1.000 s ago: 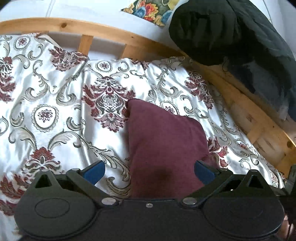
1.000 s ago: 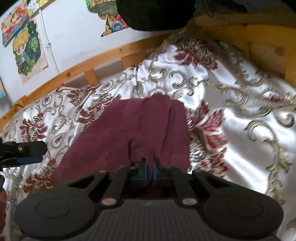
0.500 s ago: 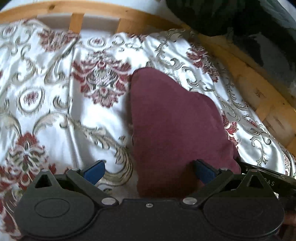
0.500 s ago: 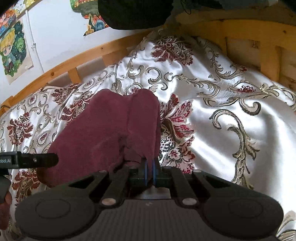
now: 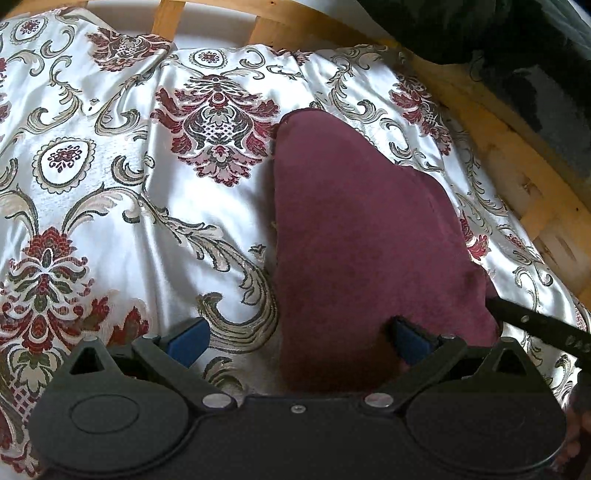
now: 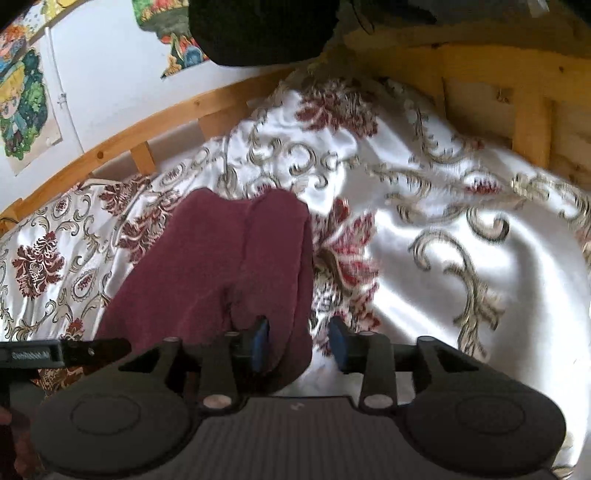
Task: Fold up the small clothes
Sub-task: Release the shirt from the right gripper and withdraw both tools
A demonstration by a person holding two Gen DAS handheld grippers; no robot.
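Note:
A dark red small garment point(image 5: 354, 229) lies on the patterned bedspread point(image 5: 110, 184), folded into a narrow shape. It also shows in the right wrist view point(image 6: 229, 266). My left gripper point(image 5: 299, 341) is open over its near left edge, with the cloth between the jaws. My right gripper point(image 6: 297, 345) is open, its jaws on either side of the garment's near right corner. A finger of the right gripper shows in the left wrist view point(image 5: 539, 325). A finger of the left gripper shows in the right wrist view point(image 6: 66, 352).
A wooden bed rail point(image 5: 517, 158) runs along the far and right sides of the bedspread. A dark bundle of fabric point(image 6: 266, 29) hangs over the rail. Picture posters point(image 6: 22, 103) hang on the white wall.
My right gripper has opened and let go of the garment's corner. Both grippers have come lower and closer to the bed. The left gripper stays open.

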